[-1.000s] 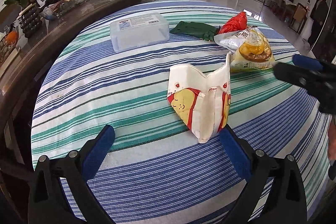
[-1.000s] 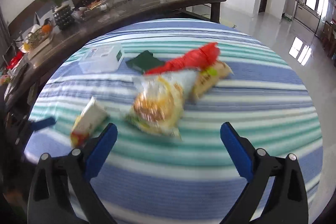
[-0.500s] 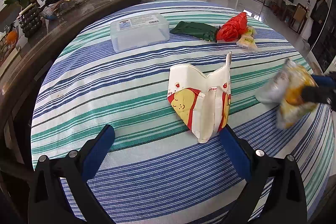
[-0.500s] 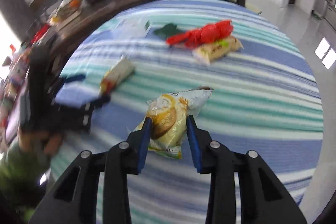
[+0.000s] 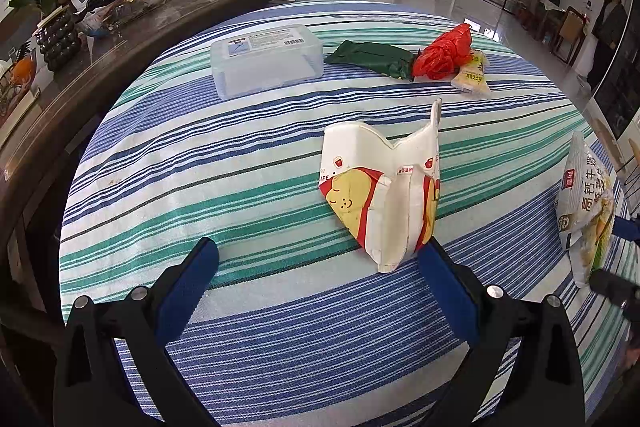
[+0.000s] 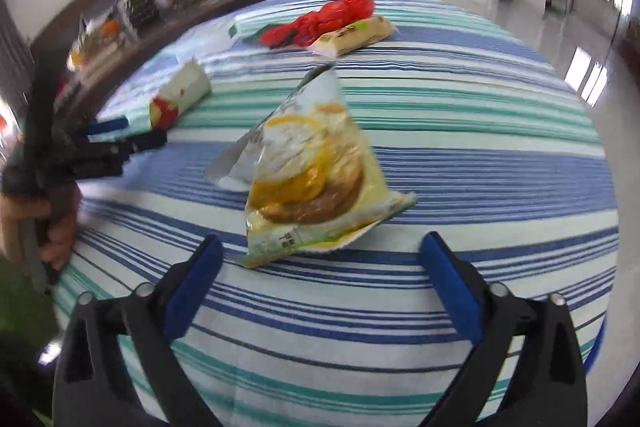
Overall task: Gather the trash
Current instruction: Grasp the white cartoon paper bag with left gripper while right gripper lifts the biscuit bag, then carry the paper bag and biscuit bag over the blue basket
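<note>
Ahead, crinkled yellow snack bag lies beyond both grippers' spread, empty fingers.

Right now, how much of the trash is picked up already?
Nothing looks binned yet; no bin shows. Both grippers are open and hold nothing: the right gripper faces the yellow crinkly snack bag, the left gripper the white-and-red paper carton. The red plastic bag, dark green wrapper and pale yellow packet lie on the striped tablecloth.

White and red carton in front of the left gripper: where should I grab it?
Pinch the white and red carton at its crumpled lower body, coming straight ahead with the open left gripper. It lies flattened there, while its torn upper flaps splay wide.
</note>
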The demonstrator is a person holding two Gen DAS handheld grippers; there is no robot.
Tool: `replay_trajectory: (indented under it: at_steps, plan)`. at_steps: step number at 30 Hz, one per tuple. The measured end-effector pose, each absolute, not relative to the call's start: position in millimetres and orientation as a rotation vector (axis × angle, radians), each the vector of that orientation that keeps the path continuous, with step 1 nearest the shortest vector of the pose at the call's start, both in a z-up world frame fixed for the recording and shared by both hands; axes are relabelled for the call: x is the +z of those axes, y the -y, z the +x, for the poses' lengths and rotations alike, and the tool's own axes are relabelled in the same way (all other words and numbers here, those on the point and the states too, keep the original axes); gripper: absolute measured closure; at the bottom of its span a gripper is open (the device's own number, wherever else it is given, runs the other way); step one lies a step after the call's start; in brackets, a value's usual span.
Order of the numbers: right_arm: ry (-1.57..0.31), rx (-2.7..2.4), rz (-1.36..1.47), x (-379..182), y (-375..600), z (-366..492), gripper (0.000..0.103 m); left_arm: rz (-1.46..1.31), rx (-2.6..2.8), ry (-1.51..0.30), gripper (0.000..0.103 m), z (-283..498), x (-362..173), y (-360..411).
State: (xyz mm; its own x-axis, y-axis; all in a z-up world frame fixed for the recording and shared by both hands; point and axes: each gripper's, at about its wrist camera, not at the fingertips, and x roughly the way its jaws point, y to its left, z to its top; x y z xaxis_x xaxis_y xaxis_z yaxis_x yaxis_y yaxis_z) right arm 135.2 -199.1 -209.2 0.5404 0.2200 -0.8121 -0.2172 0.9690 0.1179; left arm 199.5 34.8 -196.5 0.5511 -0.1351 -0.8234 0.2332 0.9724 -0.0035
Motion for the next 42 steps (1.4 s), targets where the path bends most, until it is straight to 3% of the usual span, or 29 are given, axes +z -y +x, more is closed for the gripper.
replay_trajectory:
  at_steps: [2,12,19,21,23,29,30,31,32,34,35,42]
  plan:
    - [-0.942,0.238,-0.091,-211.5,185.9,133.7,0.005,0.11,-0.218,-0.963,0.005,200.1,-196.2,-35.3]
    - [-0.943,0.228,-0.038,-214.1,196.6,128.0,0.005,0.04,-0.287,-0.949,0.005,192.5,-190.3,-45.7]
    - [-0.869,0.26,-0.083,-185.1,209.1,129.6,0.005,0.154,-0.467,-0.848,0.005,172.2,-152.0,-7.0]
    - [-0.87,0.301,-0.135,-175.7,202.4,135.8,0.005,0.191,-0.489,-0.868,0.011,179.6,-154.9,7.0]
    - [-0.873,0.342,-0.198,-170.8,194.7,141.6,0.005,0.214,-0.479,-0.907,0.026,189.6,-162.4,14.7]
    - [-0.922,0.401,-0.404,-181.4,170.5,167.4,0.005,0.18,-0.464,-0.989,0.054,210.1,-175.0,15.7]
    - [-0.934,0.403,-0.401,-182.9,170.4,170.4,0.005,0.19,-0.454,-0.989,0.055,210.4,-175.3,16.3]
    - [-0.956,0.405,-0.389,-184.7,170.8,174.0,0.009,0.204,-0.447,-0.985,0.062,210.2,-175.0,17.9]
    - [-0.974,0.4,-0.377,-185.7,171.7,175.8,0.03,0.217,-0.437,-0.983,0.073,210.8,-174.6,18.5]
    - [-0.997,0.374,-0.326,-184.1,177.0,176.7,0.053,0.198,-0.452,-0.992,0.092,213.6,-172.1,16.7]
    - [-0.998,0.358,-0.291,-181.4,181.2,174.8,0.059,0.18,-0.455,-0.999,0.092,214.1,-170.7,14.2]
    - [-0.965,0.342,-0.085,-158.4,205.8,145.9,0.063,0.085,-0.514,-0.953,0.093,194.2,-151.3,1.0]
